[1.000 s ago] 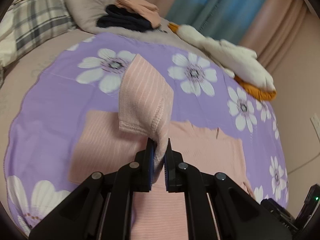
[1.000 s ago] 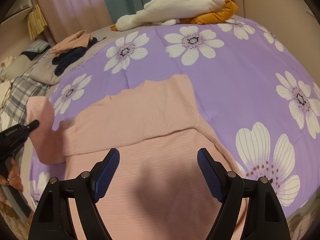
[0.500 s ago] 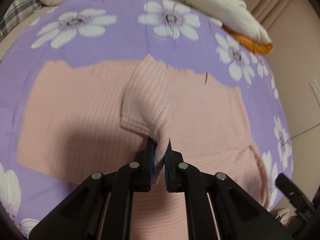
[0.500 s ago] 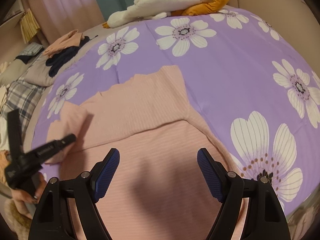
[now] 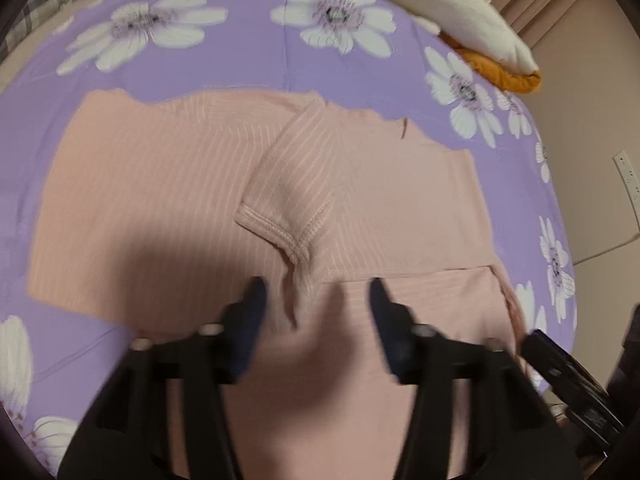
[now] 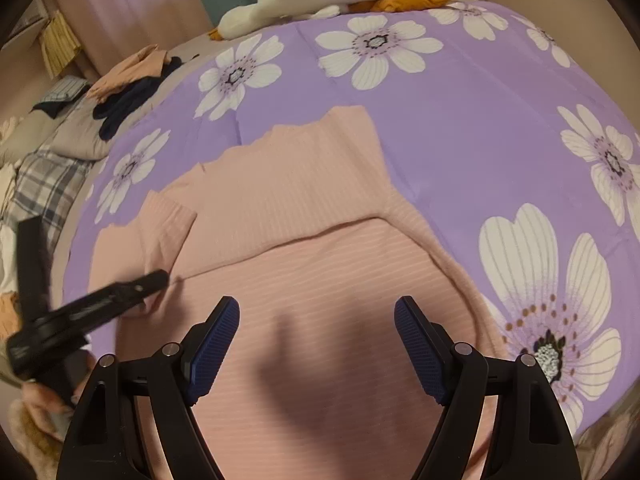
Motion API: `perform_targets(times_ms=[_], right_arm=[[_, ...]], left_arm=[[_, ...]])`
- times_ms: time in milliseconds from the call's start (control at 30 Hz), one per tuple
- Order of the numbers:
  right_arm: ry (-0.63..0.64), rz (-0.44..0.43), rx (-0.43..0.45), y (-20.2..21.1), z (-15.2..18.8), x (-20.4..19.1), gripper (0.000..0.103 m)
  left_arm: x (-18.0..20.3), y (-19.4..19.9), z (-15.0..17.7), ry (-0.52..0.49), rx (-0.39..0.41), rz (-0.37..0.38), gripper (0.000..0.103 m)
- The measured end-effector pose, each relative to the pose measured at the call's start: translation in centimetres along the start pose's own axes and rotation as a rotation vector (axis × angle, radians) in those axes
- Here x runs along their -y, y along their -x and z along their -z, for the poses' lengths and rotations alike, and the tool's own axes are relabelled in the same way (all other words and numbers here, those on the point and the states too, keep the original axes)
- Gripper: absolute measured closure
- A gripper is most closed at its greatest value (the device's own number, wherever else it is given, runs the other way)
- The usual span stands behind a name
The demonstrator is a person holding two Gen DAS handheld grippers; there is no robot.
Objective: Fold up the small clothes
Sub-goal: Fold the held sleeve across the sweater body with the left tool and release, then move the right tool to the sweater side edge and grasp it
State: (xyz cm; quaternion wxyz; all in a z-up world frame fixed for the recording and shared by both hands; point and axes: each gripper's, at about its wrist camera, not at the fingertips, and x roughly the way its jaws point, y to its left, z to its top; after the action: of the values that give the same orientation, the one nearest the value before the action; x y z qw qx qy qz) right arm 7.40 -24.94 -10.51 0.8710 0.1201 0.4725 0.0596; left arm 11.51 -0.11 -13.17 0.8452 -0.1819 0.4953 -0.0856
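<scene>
Pink ribbed knit top (image 5: 168, 200) spread on purple flowered bedspread (image 5: 248, 52), sleeve folded inward, likely soft and limp, best pinched at hems; left gripper (image 5: 316, 300) and right gripper (image 6: 316, 320) jaws spread, empty.

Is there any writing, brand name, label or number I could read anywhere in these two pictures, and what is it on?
None can be read.
The left gripper, seen from the right camera, is blurred; any print on its black arm cannot be made out.
The pink top shows only ribbing and seams, no readable tag.
The purple sheet carries only white flowers, no words.
</scene>
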Motion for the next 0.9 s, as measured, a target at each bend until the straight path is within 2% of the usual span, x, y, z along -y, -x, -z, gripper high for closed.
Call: perform_targets(times_ms=[200, 433, 633, 900], right_arm=[[0.033, -0.010, -0.031, -1.1, 0.2, -1.5, 0.023], [0.116, -0.040, -0.041, -1.7, 0.1, -4.9, 0.023], [0.190, -0.056, -0.044, -2.1, 0.1, -8.0, 0.023], [0.263, -0.037, -0.039, -2.3, 0.2, -10.6, 0.023]], left_arm=[[-1.9, 5.8, 0.7, 0.008, 0.086, -0.008, 0.028], [-7.2, 11.2, 2.2, 0.137, 0.205, -0.082, 0.027], [-10.5, 12.0, 3.4, 0.231, 0.206, -0.103, 0.027], [-13.0, 11.7, 4.2, 0.283, 0.182, -0.112, 0.027]])
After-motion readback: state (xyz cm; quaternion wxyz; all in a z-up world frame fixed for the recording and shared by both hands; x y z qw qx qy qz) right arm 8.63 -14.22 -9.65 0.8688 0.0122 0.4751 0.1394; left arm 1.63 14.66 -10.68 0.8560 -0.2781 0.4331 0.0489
